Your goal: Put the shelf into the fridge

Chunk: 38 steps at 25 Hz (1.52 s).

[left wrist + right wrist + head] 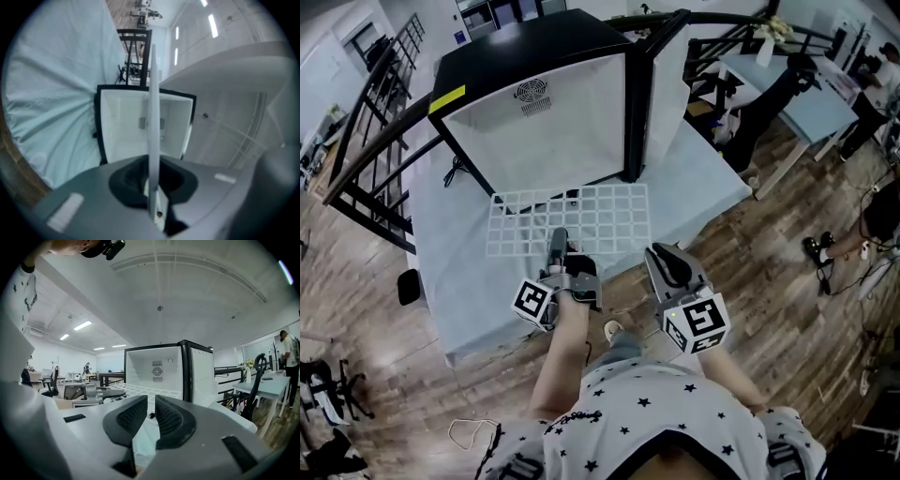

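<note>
So the left gripper [559,238] is clamped on the near edge of the wire shelf [602,212], which stretches flat ahead of it toward the open fridge [539,131], while the right gripper [660,254] beside it is pinched shut, empty.

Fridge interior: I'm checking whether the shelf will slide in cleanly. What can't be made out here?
Side rails in the fridge: the head view washes the inside out white; in the left gripper view the shelf, edge-on, covers its middle.
Shelf's far edge: the head view does not show whether it is inside the opening.
Contact of the right gripper with the shelf's near corner: its own body hides it in the head view.
</note>
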Each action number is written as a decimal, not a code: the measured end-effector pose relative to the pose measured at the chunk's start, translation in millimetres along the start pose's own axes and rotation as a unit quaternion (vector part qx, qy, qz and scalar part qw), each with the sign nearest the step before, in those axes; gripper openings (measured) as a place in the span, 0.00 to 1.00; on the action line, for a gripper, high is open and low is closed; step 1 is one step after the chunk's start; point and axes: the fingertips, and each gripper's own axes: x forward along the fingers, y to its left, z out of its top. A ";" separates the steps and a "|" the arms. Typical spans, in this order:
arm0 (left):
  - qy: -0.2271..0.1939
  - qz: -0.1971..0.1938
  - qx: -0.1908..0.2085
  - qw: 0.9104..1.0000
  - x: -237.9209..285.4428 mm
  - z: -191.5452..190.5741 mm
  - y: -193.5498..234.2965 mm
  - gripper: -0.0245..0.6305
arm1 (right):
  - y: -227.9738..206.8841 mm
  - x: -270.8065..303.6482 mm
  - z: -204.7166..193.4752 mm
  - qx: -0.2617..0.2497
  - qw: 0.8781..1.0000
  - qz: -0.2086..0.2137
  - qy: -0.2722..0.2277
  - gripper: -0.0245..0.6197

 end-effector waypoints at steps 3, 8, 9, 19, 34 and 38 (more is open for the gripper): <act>-0.001 0.002 0.001 1.000 18.4 6.1 4.8 0.08 | -8.0 16.8 -2.8 0.005 1.000 0.004 0.005 0.07; -0.006 0.007 -0.004 1.000 43.6 14.6 14.3 0.08 | -20.3 41.8 -11.6 0.009 1.000 0.013 0.020 0.12; -0.007 0.006 -0.006 1.000 48.0 15.7 15.2 0.08 | -22.4 46.6 -13.3 0.009 1.000 0.016 0.025 0.16; -0.023 0.014 -0.001 1.000 75.3 27.8 23.2 0.08 | -36.3 89.9 -27.3 0.002 0.998 0.030 0.060 0.30; -0.042 0.024 -0.004 0.999 82.9 26.6 25.0 0.08 | -49.3 119.5 -39.1 -0.002 0.996 0.048 0.077 0.30; -0.049 0.025 0.001 0.998 86.2 24.8 24.2 0.08 | -56.5 123.9 -37.6 -0.004 0.995 0.061 0.075 0.30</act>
